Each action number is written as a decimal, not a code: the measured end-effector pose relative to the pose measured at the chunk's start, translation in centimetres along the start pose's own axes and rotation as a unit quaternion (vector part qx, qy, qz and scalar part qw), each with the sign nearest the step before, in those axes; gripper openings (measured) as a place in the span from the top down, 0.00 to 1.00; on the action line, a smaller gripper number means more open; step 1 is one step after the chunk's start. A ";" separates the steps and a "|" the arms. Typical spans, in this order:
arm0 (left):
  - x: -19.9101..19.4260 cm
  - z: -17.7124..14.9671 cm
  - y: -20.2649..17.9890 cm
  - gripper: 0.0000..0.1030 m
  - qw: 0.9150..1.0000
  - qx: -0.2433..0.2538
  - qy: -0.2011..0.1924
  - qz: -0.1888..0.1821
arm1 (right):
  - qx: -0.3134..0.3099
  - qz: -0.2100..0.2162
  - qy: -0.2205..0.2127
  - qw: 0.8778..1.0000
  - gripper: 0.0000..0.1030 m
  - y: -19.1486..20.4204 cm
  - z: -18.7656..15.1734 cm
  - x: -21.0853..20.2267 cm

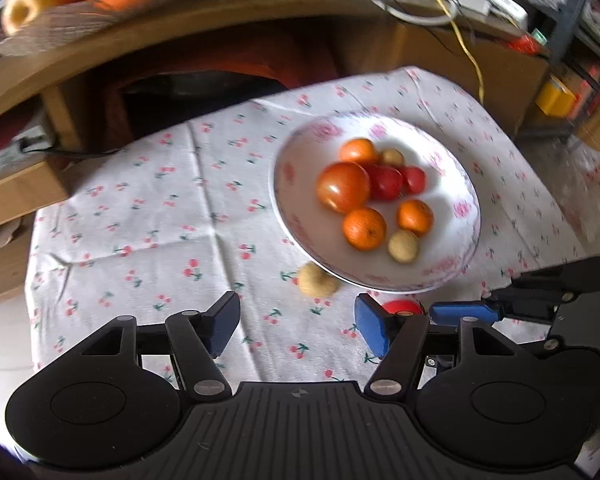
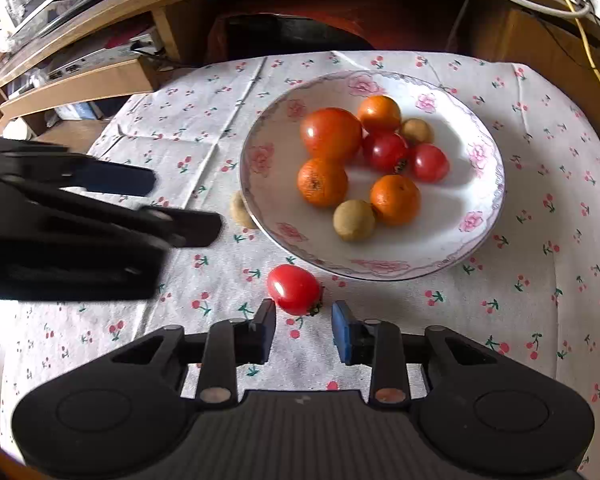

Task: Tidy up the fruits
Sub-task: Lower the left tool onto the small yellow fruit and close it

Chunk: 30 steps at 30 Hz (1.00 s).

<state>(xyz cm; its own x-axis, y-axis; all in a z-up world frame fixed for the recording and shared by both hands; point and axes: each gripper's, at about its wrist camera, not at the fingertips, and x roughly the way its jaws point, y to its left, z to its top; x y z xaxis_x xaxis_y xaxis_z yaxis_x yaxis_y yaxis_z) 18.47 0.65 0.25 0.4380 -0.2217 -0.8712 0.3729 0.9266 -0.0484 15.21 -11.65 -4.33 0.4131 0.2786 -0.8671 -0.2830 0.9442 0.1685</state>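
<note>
Gaping wide, right tongs (image 2: 303, 330) near glossy oval tomato (image 2: 294, 289), left tongs (image 1: 296, 326) wide, round floral plate (image 2: 476, 236).

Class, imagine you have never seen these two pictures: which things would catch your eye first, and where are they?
First the flowered plate at the middle of the cherry-print cloth, heaped with oranges, tomatoes and small brown fruits. Next the small red tomato lying on the cloth just ahead of the open right tool. A brown fruit sits half under the plate's rim, ahead of the open left tool.
</note>
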 end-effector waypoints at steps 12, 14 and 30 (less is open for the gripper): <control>4.2 1.1 -1.3 0.40 0.996 0.070 0.039 -0.031 | 0.010 0.014 0.009 1.000 0.78 -0.3 -0.1 -0.4; 4.8 1.1 -1.5 0.43 0.995 0.082 0.043 -0.032 | 0.011 0.016 0.010 1.000 0.78 -0.2 -0.1 -0.4; 4.6 1.0 -2.0 0.64 0.993 0.106 0.051 -0.022 | -0.019 -0.008 0.015 1.000 0.87 0.5 -0.3 -0.9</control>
<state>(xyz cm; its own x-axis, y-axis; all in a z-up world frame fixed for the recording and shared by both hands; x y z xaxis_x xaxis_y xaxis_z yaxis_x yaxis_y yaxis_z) 20.54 -2.50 -3.22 0.3361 -0.2192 -0.9160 0.5580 0.8298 0.0061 14.45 -11.51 -3.56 0.3926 0.2574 -0.8830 -0.3094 0.9410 0.1368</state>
